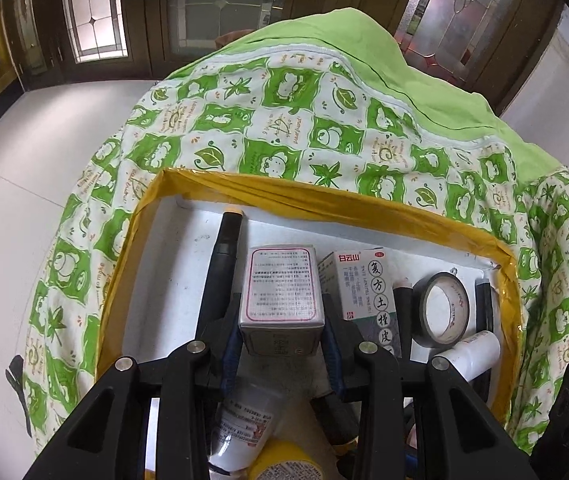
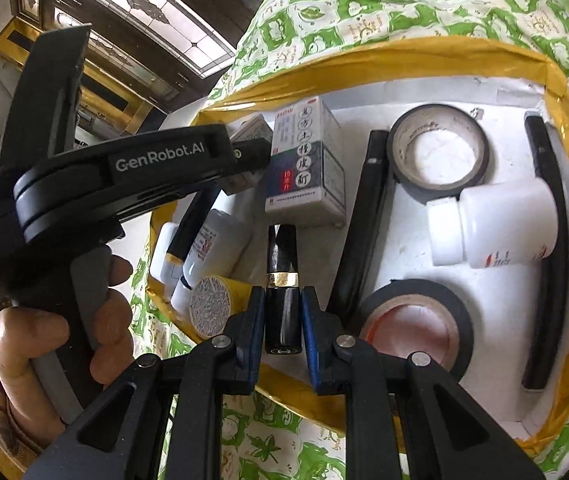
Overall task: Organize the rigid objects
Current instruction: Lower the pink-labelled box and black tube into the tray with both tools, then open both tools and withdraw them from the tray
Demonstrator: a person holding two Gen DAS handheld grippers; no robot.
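Note:
My left gripper [image 1: 282, 340] is shut on a small silver box [image 1: 280, 292] with a pink-framed label, held just above the white tray [image 1: 164, 272] with a yellow taped rim. The left gripper also shows in the right wrist view [image 2: 244, 164], with the silver box [image 2: 250, 130] partly hidden behind it. My right gripper [image 2: 282, 320] is shut on a black tube with a gold band [image 2: 282, 288], held over the tray's near edge [image 2: 284, 376]. A white and green medicine box [image 1: 364, 292] stands beside the silver box and shows in the right wrist view [image 2: 304, 160].
In the tray lie two black tape rolls [image 2: 438, 150] [image 2: 416, 324], a white bottle [image 2: 500, 224], long black sticks [image 2: 364, 220] [image 2: 548, 240], a yellow-capped container [image 2: 212, 304] and white bottles [image 2: 220, 244]. The tray rests on a green patterned cloth [image 1: 284, 120].

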